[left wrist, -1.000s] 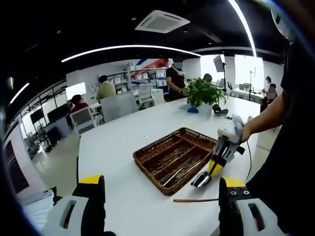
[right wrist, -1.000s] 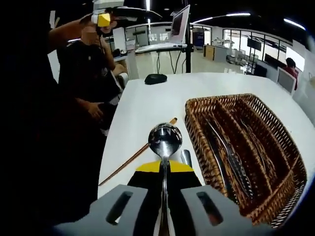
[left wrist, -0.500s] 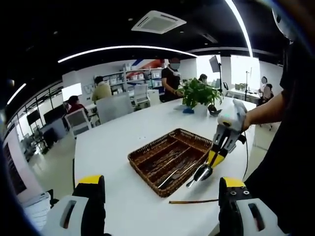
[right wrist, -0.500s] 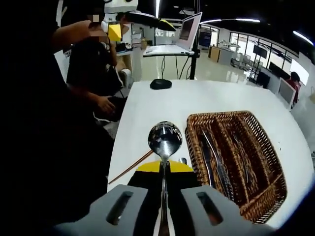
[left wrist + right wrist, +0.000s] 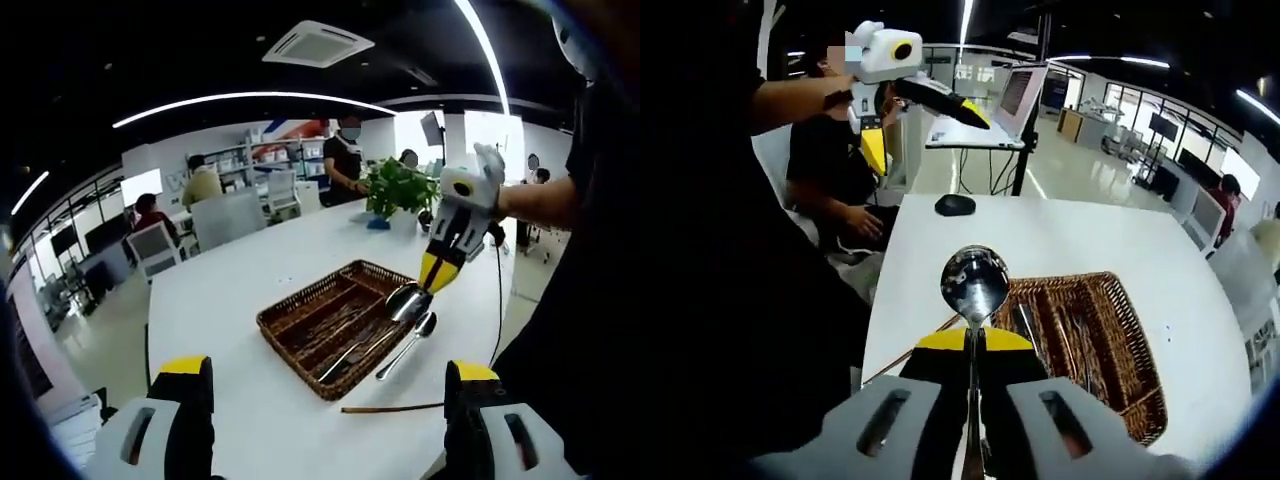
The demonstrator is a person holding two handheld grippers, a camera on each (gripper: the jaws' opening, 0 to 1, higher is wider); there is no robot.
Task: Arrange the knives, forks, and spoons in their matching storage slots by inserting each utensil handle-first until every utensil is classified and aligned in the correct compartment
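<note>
A broad white table (image 5: 240,290) filled the foreground. A leafy green potted plant (image 5: 402,192) stood at its far right end. A thin brown stick (image 5: 392,408) lay near its front edge. A black computer mouse (image 5: 955,205) rested on the tabletop.

Spoon (image 5: 975,285) handle hidden between the closed right fingers (image 5: 885,425), cut off at the bottom edge. Utensils in the wicker tray (image 5: 300,310), beyond the left fingers (image 5: 170,420), too small and dark to sort by kind.
</note>
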